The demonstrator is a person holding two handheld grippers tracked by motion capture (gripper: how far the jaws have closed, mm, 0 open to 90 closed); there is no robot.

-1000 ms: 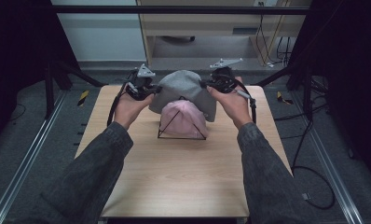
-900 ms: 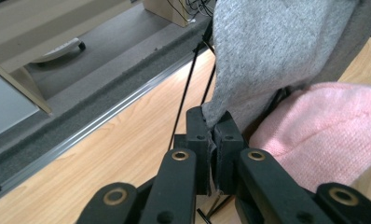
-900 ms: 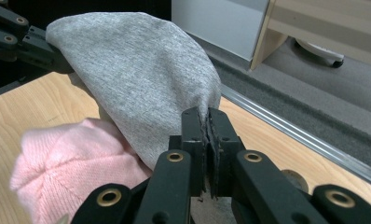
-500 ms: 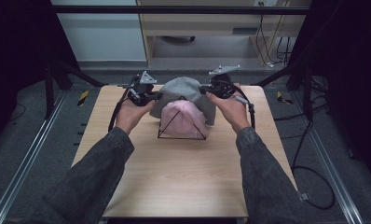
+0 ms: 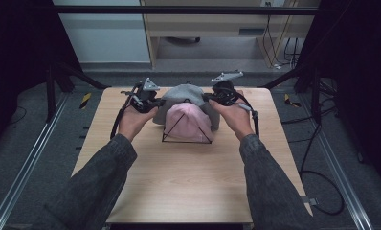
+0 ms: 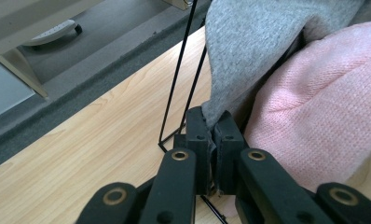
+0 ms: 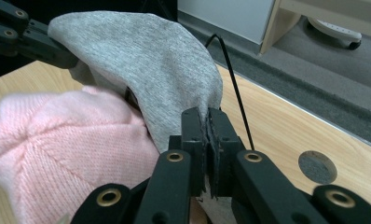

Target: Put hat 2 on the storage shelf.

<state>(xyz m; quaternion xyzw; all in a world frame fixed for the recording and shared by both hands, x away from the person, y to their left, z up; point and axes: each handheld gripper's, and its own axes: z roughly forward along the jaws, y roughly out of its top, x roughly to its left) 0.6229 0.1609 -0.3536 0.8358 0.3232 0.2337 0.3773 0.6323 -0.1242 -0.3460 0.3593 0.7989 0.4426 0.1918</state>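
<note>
A grey knit hat [image 5: 184, 95] is stretched between both grippers over the back of a pink knit hat [image 5: 184, 122] that sits on a black wire stand [image 5: 165, 138]. My left gripper [image 5: 156, 102] is shut on the grey hat's left rim; in the left gripper view the jaws pinch the grey fabric [image 6: 249, 51] beside the pink hat [image 6: 314, 116] and the stand's wires [image 6: 179, 88]. My right gripper [image 5: 208, 99] is shut on the right rim; in the right gripper view its jaws clamp the grey fabric [image 7: 146, 60] above the pink hat [image 7: 67, 149], with the left gripper [image 7: 69, 63] at the far side.
The wooden table [image 5: 179, 191] has a round cable hole [image 7: 317, 166] near its far right corner. A wooden cabinet [image 5: 217, 28] stands behind the table, and cables [image 5: 318, 182] lie on the grey floor to the right. Metal rails run along both sides.
Both hands have sunk a little, bringing the grey hat lower over the pink hat. The grip on each rim is unchanged.
</note>
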